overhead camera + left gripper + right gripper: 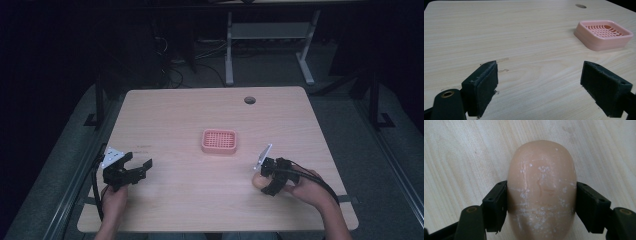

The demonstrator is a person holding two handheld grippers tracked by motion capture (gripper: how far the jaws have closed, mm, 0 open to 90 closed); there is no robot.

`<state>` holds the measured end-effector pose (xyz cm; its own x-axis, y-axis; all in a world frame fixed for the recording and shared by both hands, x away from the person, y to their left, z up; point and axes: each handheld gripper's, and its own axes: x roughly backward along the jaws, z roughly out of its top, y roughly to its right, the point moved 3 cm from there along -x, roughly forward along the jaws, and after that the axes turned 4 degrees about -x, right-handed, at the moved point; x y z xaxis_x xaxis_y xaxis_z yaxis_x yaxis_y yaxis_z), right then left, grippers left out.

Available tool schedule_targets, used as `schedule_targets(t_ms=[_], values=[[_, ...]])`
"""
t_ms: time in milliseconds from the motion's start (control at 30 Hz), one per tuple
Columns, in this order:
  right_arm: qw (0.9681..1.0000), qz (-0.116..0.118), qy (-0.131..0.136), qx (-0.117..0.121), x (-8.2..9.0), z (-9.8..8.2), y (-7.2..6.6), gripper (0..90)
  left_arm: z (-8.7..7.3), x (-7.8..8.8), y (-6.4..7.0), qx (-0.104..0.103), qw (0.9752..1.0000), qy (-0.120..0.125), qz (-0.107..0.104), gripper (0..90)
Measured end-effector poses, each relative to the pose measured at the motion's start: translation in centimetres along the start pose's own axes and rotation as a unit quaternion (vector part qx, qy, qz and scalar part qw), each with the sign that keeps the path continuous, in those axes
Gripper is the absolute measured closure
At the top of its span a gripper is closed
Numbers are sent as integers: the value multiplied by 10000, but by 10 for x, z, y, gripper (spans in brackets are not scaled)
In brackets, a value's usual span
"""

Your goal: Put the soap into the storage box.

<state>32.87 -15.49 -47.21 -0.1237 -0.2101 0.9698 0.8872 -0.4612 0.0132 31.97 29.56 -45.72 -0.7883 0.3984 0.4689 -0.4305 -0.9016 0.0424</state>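
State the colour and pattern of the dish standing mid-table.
The dish is pink with a slotted grid insert, seen best in the left gripper view.

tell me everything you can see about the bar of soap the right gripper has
The bar of soap is a rounded oval, pale peach, smooth and waxy-looking, with fine scratches and white flecks across its top. The right gripper is shut on it, one black jaw pressed against each long side. Its rounded end points away from the gripper, over the light wooden table; whether it rests on the table or is lifted cannot be told. In the high view it shows as a small pale lump near the table's front right, apart from the pink soap dish.
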Motion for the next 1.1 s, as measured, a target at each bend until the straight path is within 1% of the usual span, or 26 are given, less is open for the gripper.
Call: schedule_targets(t_ms=[100, 333, 467, 533, 633, 933, 967, 1000, 1100], values=[[10000, 8, -23, -27, 0, 0, 0, 309, 0, 0, 0, 41, 10000, 41, -2, 142], [10000, 47, -35, -25, 0, 0, 1, 314, 0, 0, 1, 27, 10000, 9, -20, 142], [10000, 53, -38, -9, 0, 0, 1, 315, 0, 0, 1, 35, 10000, 21, -14, 142], [10000, 34, -31, 51, 0, 0, 1, 316, 0, 0, 0, 29, 10000, 25, -11, 142], [9999, 76, -47, 60, 0, 0, 1, 317, 0, 0, 0, 42, 10000, 20, -12, 142], [9998, 70, 135, 111, 9, 4, 2, 318, 0, 0, 0, 45, 10000, 15, -21, 142], [9998, 94, 135, 70, 10, 5, 2, 318, 0, 0, 0, 50, 10000, 19, -17, 142], [9998, 68, 145, 101, 11, 5, 3, 318, 0, 1, 0, 58, 10000, 20, -12, 142], [9998, 65, 193, 74, 13, 6, 4, 317, 0, 1, 0, 70, 10000, 21, -11, 142]])
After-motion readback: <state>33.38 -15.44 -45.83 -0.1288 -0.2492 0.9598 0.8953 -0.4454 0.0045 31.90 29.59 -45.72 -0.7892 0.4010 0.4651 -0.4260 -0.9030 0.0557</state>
